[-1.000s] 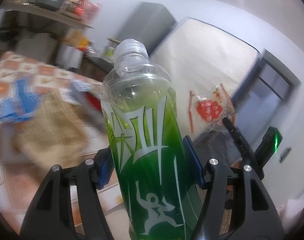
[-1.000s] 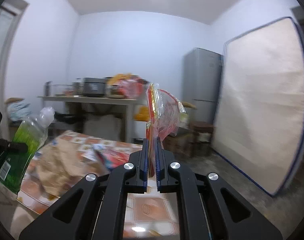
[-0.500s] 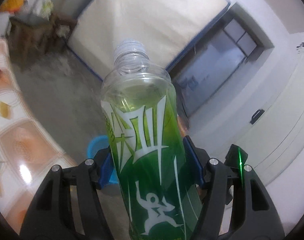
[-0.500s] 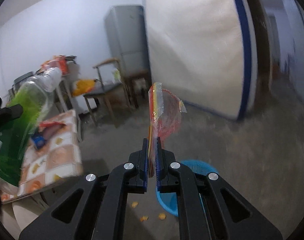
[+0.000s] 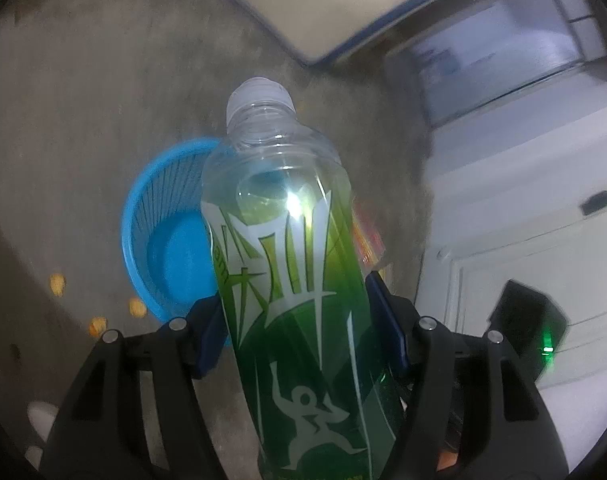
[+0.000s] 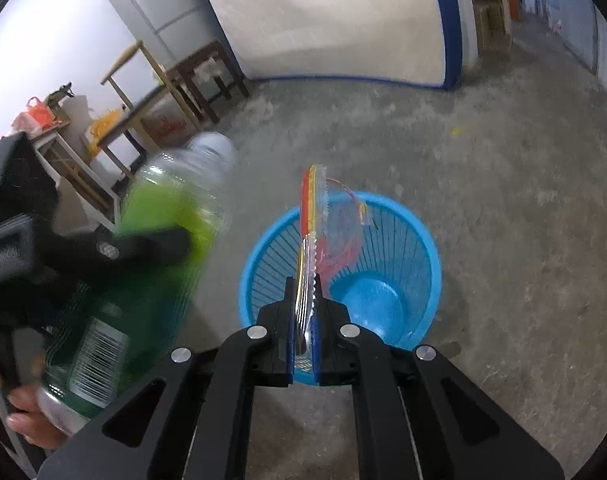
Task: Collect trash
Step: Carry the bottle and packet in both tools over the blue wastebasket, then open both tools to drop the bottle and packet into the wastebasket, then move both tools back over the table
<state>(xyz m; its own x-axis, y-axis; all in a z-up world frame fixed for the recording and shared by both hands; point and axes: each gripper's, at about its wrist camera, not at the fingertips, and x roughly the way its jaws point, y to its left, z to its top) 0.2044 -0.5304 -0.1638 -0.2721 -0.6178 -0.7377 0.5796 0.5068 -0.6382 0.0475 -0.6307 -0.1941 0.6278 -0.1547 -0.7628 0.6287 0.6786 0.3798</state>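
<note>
Plastic dominates your load. Your left tongs (image 5: pixel 299 320) clamp a clear, round bottle (image 5: pixel 291 264) with a ribbed white cap, a green shrink label with white graphics, and a barcode seen from the right wrist view. The blue pads press both flanks of the label, so the jaws stand partly spread around the bottle's width. A hand (image 6: pixel 19 408) grips the handle of that tool.

Your right tongs (image 6: pixel 303 332) are pressed nearly together, pinching the lower edge of a thin, transparent snack wrapper (image 6: pixel 323 236). The wrapper has a serrated seam and red, orange and yellow print, and it stands upright above the jaws.

Both items hang over a round blue basket (image 6: pixel 403 232) with slotted walls and a solid base. The wrapper sits in front of the basket opening; the bottle is just to its left in the right wrist view, cap pointing toward the rim.

The basket rests on a rough grey concrete floor (image 6: pixel 503 200), with small orange crumbs (image 5: pixel 99 324) beside it. A blue-edged mattress (image 6: pixel 323 16) leans against the wall, near a grey refrigerator (image 6: pixel 155 4) and wooden stools (image 6: pixel 207 68).
</note>
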